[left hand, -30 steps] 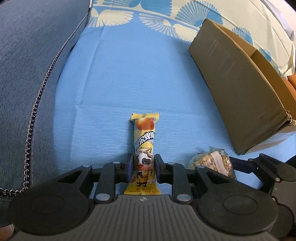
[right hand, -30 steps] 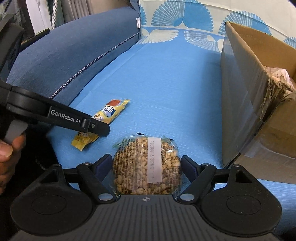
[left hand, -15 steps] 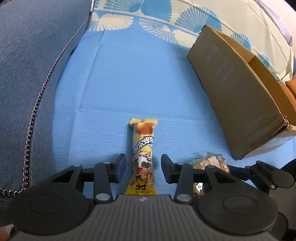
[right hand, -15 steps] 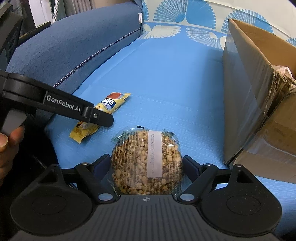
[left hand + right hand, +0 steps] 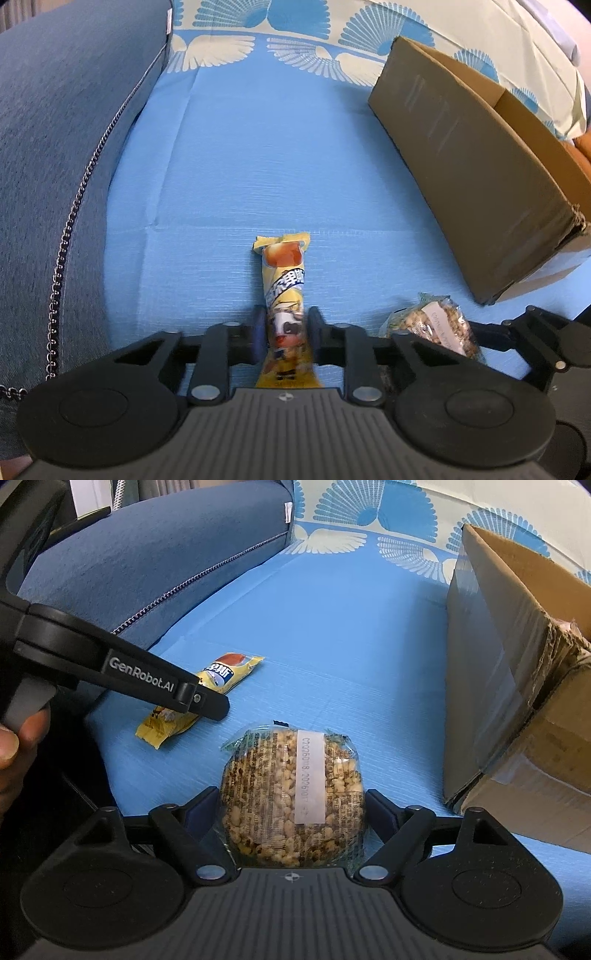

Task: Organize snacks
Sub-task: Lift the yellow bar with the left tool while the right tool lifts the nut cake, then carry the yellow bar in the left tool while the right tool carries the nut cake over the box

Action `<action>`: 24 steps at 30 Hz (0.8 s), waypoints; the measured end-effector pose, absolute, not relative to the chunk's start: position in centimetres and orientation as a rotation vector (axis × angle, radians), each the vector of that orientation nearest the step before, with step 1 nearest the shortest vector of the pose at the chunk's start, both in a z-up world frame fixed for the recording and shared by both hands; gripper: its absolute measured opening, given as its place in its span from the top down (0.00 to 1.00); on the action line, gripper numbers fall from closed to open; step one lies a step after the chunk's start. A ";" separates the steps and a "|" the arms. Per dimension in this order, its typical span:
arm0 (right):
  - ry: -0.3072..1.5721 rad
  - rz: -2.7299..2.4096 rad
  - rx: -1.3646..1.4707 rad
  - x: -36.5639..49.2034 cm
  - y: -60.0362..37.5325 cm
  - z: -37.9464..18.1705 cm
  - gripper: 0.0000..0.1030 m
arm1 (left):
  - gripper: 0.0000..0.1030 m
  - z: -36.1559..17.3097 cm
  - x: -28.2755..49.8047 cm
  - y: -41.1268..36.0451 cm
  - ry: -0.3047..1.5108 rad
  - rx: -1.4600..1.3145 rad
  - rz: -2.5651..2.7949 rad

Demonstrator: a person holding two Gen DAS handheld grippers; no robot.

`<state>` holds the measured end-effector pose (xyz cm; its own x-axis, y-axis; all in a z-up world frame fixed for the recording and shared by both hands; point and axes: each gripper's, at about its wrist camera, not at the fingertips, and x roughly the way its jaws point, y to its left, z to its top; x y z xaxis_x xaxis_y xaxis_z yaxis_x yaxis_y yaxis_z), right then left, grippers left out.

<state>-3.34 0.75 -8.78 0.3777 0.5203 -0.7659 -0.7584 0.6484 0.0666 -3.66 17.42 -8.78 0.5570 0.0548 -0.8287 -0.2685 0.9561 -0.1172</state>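
I am closing my left gripper (image 5: 284, 338) on the yellow snack bar (image 5: 283, 295), whose wrapper carries a cartoon cow. Its fingers are pressing in on the lower half of the wrapper from both sides, and the bar is lying flat on the blue sheet (image 5: 258, 166), pointing away from me. There is some blur around the pads, so I am judging the grip as just made rather than settled.

My right gripper (image 5: 291, 814) is straddling the round puffed-grain cake (image 5: 293, 794) in its clear wrapper. Its fingers are standing at the packet's sides; whether they are already squeezing it or only flanking it I cannot tell. The cake is resting on the sheet just beside the snack bar.

The open cardboard box (image 5: 491, 672) is sitting to my right, near the cake and farther from the bar, with the dark blue sofa cushion (image 5: 62, 122) on the opposite side.

I am judging this as the pick-up step for both snacks. The next move is calling for a firm hold, then a lift clear of the sheet and a carry over the box's tall near wall before letting go inside.
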 end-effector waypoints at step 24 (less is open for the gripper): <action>0.540 0.777 -0.191 -5.2 -3.2 0.2 0.21 | 0.84 -5.0 -7.6 18.6 0.679 -0.381 0.023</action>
<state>-5.15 -3.17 0.20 0.5863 0.6143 -0.5281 -0.7094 0.7041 0.0313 -7.63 18.56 -5.04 0.7807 -0.1023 -0.6165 -0.1435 0.9308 -0.3362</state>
